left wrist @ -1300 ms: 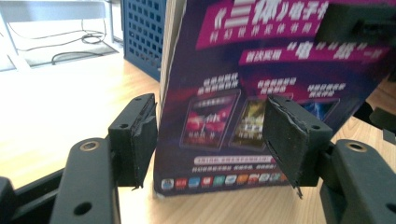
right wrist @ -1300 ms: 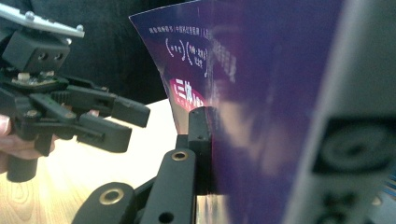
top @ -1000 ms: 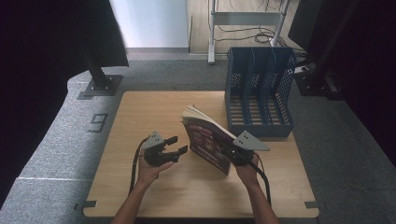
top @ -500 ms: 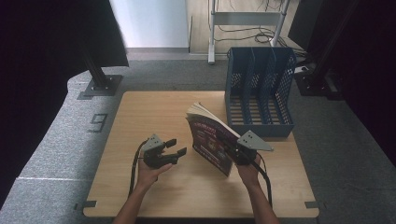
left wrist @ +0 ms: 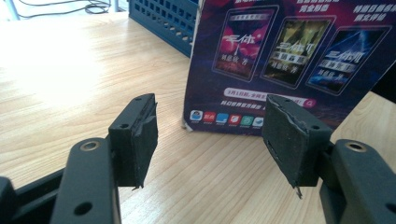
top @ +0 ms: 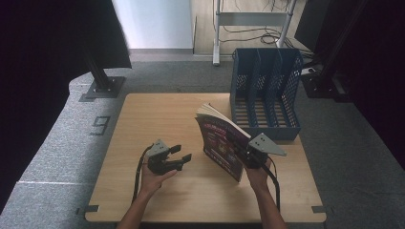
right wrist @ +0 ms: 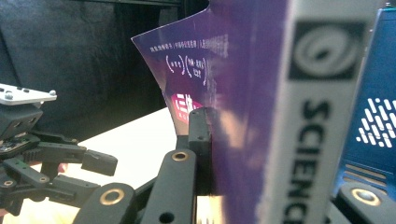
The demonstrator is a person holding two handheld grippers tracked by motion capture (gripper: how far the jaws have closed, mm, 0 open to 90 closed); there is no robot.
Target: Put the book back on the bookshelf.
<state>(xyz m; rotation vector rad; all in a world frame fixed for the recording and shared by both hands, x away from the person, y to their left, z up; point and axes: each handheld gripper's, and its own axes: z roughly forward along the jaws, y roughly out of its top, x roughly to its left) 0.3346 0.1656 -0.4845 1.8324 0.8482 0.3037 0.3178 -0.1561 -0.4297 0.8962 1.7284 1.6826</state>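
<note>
Book [top: 220,143] in my right gripper [top: 243,151]: dark purple cover, three framed panels in red, gold and blue, a row of small coloured icons at its 6 o'clock edge; spine grey-white with black lettering. File rack [top: 265,90]: blue, mesh-patterned walls. Table [top: 143,119]: pale wood grain. My grippers: black.

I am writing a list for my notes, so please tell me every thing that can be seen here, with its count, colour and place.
table: one, light wood, centre of the high view.
file rack: one, blue, mesh sides, three compartments, at the table's far right.
book: one, purple cover with white pages, standing tilted in front of the rack, its lower corner on the table.
floor marker: one, dark digit on grey carpet, left of the table.
metal stand: one, white, beyond the table.
left gripper: one, black, open, beside the book.
right gripper: one, black, shut on the book.
hands: two, at the near edge.
</note>
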